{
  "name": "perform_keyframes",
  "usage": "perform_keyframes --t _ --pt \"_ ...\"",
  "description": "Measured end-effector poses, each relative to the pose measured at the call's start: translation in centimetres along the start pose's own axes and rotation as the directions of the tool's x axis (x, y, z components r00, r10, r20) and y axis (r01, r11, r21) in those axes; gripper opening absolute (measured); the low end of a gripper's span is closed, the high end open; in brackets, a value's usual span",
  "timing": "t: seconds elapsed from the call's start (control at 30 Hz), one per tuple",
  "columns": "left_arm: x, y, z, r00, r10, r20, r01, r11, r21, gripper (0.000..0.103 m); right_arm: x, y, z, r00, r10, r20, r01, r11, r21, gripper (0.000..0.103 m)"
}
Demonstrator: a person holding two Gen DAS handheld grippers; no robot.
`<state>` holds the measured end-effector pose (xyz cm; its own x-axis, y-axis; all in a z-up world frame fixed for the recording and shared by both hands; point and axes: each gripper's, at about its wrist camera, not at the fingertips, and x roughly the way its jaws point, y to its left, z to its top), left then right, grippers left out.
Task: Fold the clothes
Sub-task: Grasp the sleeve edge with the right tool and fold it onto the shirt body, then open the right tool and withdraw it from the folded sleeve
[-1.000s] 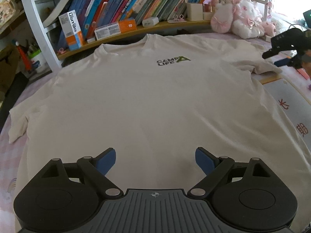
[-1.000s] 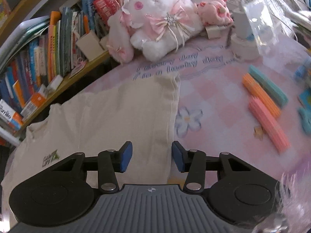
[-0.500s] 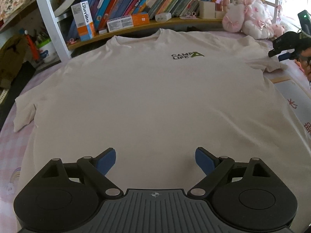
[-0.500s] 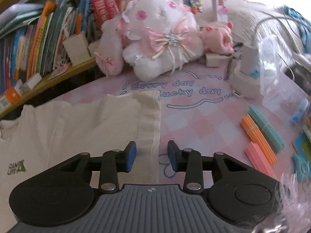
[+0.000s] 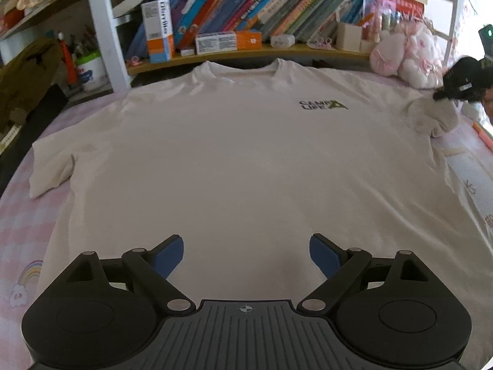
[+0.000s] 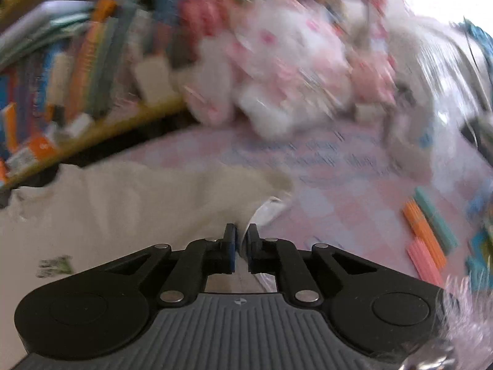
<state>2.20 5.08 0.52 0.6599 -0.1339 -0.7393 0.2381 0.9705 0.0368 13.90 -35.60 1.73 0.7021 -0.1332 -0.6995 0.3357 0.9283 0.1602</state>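
A cream T-shirt point(image 5: 246, 154) with a small green chest logo point(image 5: 322, 104) lies flat, face up, on the pink checked cover point(image 5: 18, 215). My left gripper point(image 5: 246, 257) hovers open over the shirt's lower middle with nothing between its fingers. In the left wrist view my right gripper point(image 5: 443, 94) sits at the far right, with the right sleeve point(image 5: 431, 117) bunched and raised under it. In the blurred right wrist view my right gripper point(image 6: 242, 243) has its jaws closing tight, and the pads pinch the sleeve's hem point(image 6: 258, 212). The left sleeve point(image 5: 49, 169) lies flat.
A bookshelf point(image 5: 246, 30) full of books and boxes runs along the far edge. Pink and white plush toys point(image 5: 409, 58) sit at the back right. Coloured sticks point(image 6: 428, 225) lie on the cover to the right of the sleeve. A white tub of pens point(image 5: 89, 67) stands at the back left.
My right gripper has shut on the right sleeve's hem and lifted it, so the sleeve now bunches up. My left gripper has drifted sideways over the shirt and stayed open.
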Motion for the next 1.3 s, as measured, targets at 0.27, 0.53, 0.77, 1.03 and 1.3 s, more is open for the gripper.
perform_keyframes --t 0.27,0.53,0.77,1.03,1.3 --pt "-0.9 3.3 -0.5 1.000 0.012 0.019 -0.011 0.998 -0.065 0.091 -2.6 17.9 -1.8 0.983 0.173 -0.060 -0.179 0.852 -0.492 0.021" --pt "-1.5 5.7 -1.7 0.999 0.028 0.016 -0.025 0.990 -0.136 0.091 -6.0 17.9 -5.3 0.928 0.335 -0.164 -0.373 0.848 -0.377 0.047" --pt "-1.5 5.6 -1.8 1.000 0.022 0.014 -0.020 0.986 -0.167 0.091 -6.0 15.7 -4.1 0.942 0.296 -0.159 -0.333 0.888 -0.316 0.050" --pt "-2.3 4.0 -1.9 0.999 0.026 0.031 -0.022 0.990 -0.140 0.091 -3.5 19.2 -8.5 0.937 0.216 -0.275 -0.340 0.748 -0.570 0.044" --pt "-2.5 3.6 -2.0 0.999 0.047 0.019 -0.044 0.986 -0.163 0.091 -4.0 17.7 -8.8 0.952 0.233 -0.197 -0.302 0.816 -0.493 0.014"
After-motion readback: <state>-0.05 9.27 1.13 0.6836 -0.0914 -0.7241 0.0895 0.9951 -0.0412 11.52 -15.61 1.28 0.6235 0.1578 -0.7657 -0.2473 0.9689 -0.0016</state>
